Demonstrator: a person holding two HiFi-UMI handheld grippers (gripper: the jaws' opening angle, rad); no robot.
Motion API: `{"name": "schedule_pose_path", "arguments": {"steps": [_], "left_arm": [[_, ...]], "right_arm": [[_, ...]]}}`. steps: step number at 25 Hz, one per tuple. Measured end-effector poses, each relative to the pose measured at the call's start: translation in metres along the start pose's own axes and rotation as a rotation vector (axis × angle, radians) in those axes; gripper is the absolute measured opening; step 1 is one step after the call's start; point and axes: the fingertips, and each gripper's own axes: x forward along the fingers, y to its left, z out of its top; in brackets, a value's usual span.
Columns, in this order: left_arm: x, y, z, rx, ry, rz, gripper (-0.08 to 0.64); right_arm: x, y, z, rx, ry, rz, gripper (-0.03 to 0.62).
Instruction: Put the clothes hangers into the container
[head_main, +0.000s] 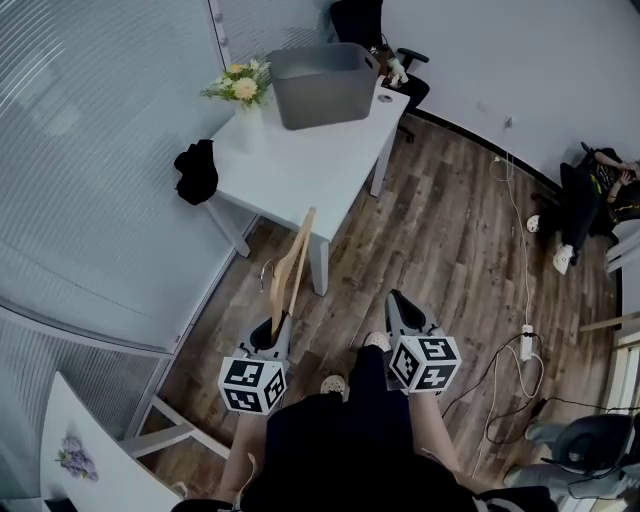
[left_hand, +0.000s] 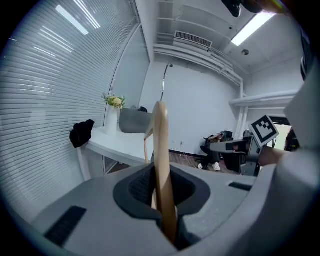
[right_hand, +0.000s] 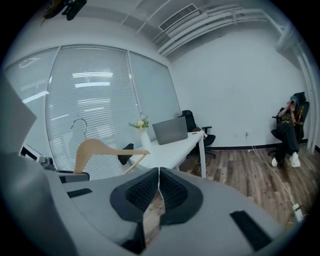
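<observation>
You stand on a wood floor (head_main: 450, 250) facing the near corner of a white table (head_main: 300, 170), with a gripper in each hand held out in front of you.

Your left gripper (head_main: 277, 328) is clamped on a wooden hanger (head_main: 290, 265). In the left gripper view the pale wood runs straight up between the two dark pads (left_hand: 137, 187), which press on it from both sides. In the right gripper view the same hanger (right_hand: 100, 150) shows side on. It is gripped near one end of its arm, with its metal hook pointing up. The hanger is in the air over the floor. In the head view its top end overlaps the table's near corner.

Your right gripper (head_main: 400, 305) holds nothing. In its own view the jaws stand together, tips touching, with only floor showing through the slit below them.

The container (head_main: 322, 85), a grey bin, stands at the far end of the table, well apart from the hanger. What lies inside it cannot be made out. Just to its left, at the far left corner, is a white vase (head_main: 248, 125) of yellow and white flowers. A black cloth (head_main: 197, 170) hangs over the table's left edge. White blinds (head_main: 90, 150) line the wall on your left.

To the right, by the far wall, a person (right_hand: 290, 130) sits in a dark chair. White cables (head_main: 520, 260) trail over the floor.
</observation>
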Motion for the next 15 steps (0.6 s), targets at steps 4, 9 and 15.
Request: {"name": "schedule_pose_path", "arguments": {"steps": [4,9,15], "left_arm": [[0.013,0.003,0.001,-0.008,0.008,0.005,0.041],[0.038,0.006,0.013,-0.014,0.008,0.016,0.041],[0.071,0.008,0.034,-0.012,0.001,0.032,0.041]], "right_arm": [[0.013,-0.005,0.002,-0.002,0.013,0.011,0.031],[0.036,-0.019,0.016,-0.005,0.019,0.026,0.031],[0.064,-0.039,0.036,-0.011,0.024,0.044,0.031]]}}
